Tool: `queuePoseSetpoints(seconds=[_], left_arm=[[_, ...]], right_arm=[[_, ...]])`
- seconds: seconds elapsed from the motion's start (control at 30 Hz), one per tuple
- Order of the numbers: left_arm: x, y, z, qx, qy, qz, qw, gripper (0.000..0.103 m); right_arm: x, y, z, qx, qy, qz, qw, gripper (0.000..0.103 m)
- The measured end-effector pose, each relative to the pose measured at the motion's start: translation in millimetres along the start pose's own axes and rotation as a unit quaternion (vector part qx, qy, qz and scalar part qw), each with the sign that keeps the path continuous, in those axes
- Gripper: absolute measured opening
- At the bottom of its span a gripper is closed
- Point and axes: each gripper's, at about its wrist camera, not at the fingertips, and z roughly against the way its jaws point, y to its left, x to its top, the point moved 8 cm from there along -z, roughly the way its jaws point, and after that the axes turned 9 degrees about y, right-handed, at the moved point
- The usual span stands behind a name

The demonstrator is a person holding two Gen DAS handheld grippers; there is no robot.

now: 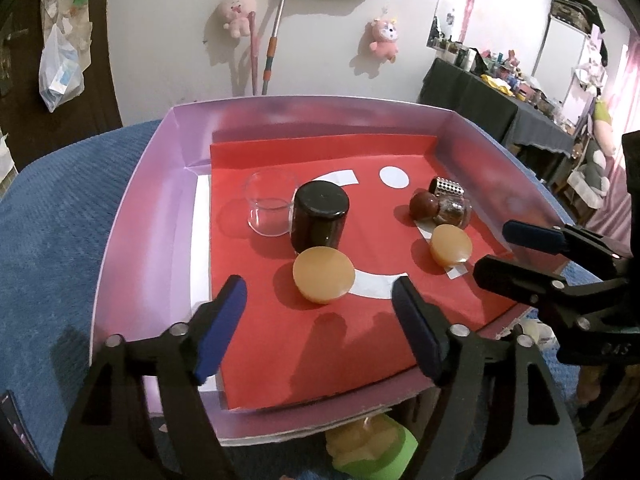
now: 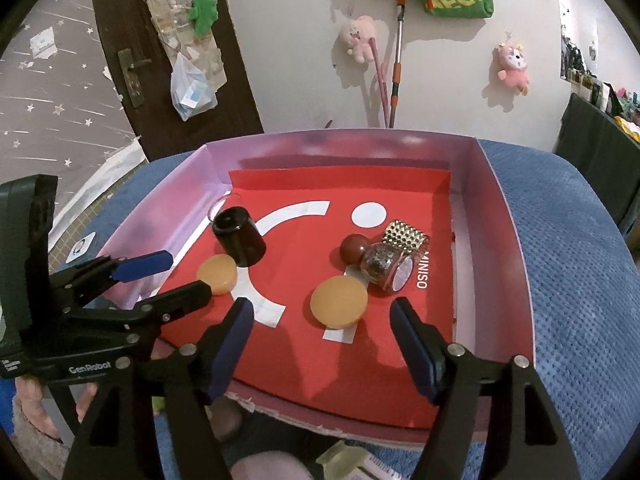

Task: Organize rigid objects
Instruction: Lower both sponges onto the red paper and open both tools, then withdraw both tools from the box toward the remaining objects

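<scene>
Inside the shallow pink cardboard tray (image 1: 140,216) with the red paper liner, 2 amber resin-like discs (image 1: 324,275) (image 1: 451,245) lie flat, one just before the black-lidded dark glass jar (image 1: 319,216). Both look stiff, light and smooth; gripping across the rim should suit. The left gripper (image 1: 320,328) and right gripper (image 2: 324,344) stand wide, empty, hovering short of each disc.

The left gripper (image 1: 320,312) tilts steeply downward, its blue-padded jaws spread wide with nothing between them. The right gripper (image 2: 322,328) sits just beside it at a similar downward tilt, jaws likewise parted and empty.
</scene>
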Motion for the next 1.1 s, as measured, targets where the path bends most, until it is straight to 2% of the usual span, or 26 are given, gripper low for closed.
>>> queuePoseSetpoints(seconds=[0.2,0.33,0.4,0.53,0.63,0.87,1.1], left_arm=[[-2,-3,5,0.014,-0.007,-0.012,0.9998,0.078],[-2,-7,9,0.014,-0.012,-0.019,0.9996,0.086],[-3,-9,13,0.015,-0.018,-0.023,0.9995,0.090],[-2,-13,19,0.017,-0.026,-0.027,0.9991,0.094],[-2,-12,24,0.024,-0.033,-0.028,0.9988,0.103],[-4,-12,31,0.020,-0.036,-0.030,0.9987,0.103],[-8,-12,35,0.024,-0.042,-0.026,0.9985,0.103]], right_arm=[[-3,6,10,-0.001,-0.011,0.007,1.000,0.081],[-3,8,15,0.003,-0.016,0.011,1.000,0.085],[-4,9,19,0.001,-0.021,0.014,1.000,0.094],[-7,9,25,0.002,-0.026,0.014,1.000,0.095],[-8,9,31,0.005,-0.030,0.012,0.999,0.098],[-11,11,40,0.012,-0.037,0.013,0.999,0.103],[-16,14,46,0.019,-0.041,0.014,0.999,0.103]])
